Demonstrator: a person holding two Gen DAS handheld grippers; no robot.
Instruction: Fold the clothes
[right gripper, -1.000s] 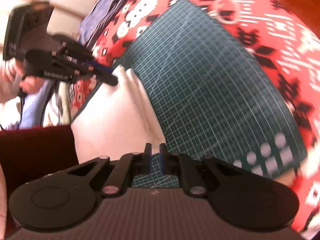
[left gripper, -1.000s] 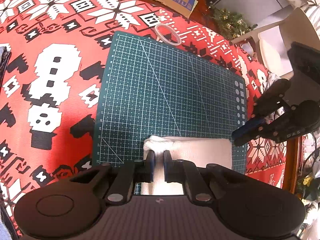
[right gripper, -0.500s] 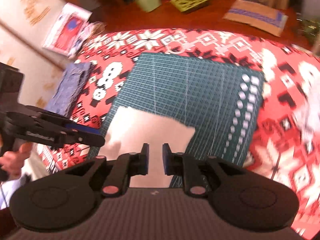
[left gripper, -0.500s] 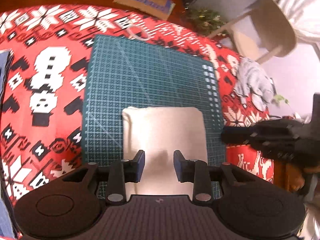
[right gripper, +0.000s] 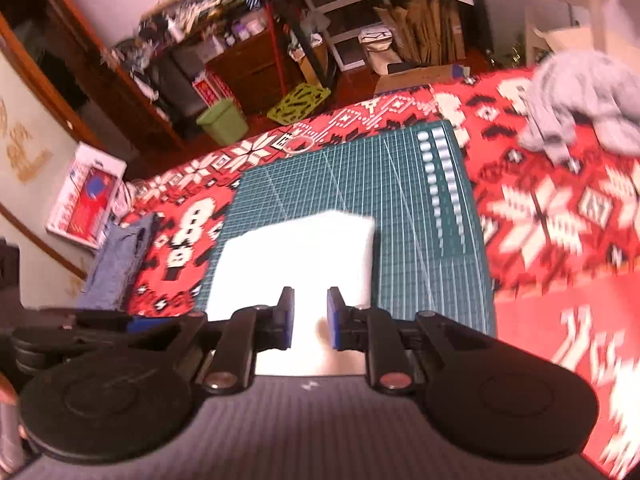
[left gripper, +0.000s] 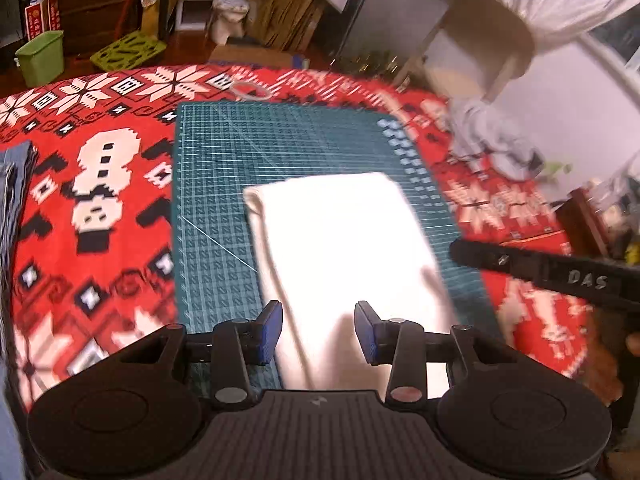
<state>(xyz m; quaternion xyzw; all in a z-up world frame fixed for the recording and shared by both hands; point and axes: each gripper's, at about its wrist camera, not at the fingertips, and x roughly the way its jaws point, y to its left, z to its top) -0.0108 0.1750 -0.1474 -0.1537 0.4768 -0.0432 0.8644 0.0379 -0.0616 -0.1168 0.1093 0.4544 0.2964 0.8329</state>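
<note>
A desk (left gripper: 520,216) covered by a red cloth with white snowflake and snowman patterns fills most of both views. On its middle lies a dark green cutting mat (left gripper: 224,184) printed with a white grid. A folded white garment (left gripper: 344,248) rests flat on the near half of the mat, its edges inside the mat's border, with one thicker folded edge along its left side in the left wrist view.

At the left edge of the desk lies a folded blue garment (right gripper: 120,256). At the far right corner sits a crumpled grey garment (right gripper: 576,104), well apart from the mat. A clear tape ring (right gripper: 301,144) lies on the cloth just beyond the mat's far edge.

The left hand-held gripper (left gripper: 319,330) hangs over the near end of the white garment; its jaws are opening, a moderate gap between the blue pads (left gripper: 272,330), and nothing is gripped. The right hand-held gripper (right gripper: 310,318) also hangs above the white garment's near end, its jaws a narrow gap apart and holding nothing; it appears as a dark bar at the right in the left wrist view.

Beyond the desk stand a green bin (right gripper: 222,122) and a yellow-green crate (right gripper: 300,102) on the floor.
</note>
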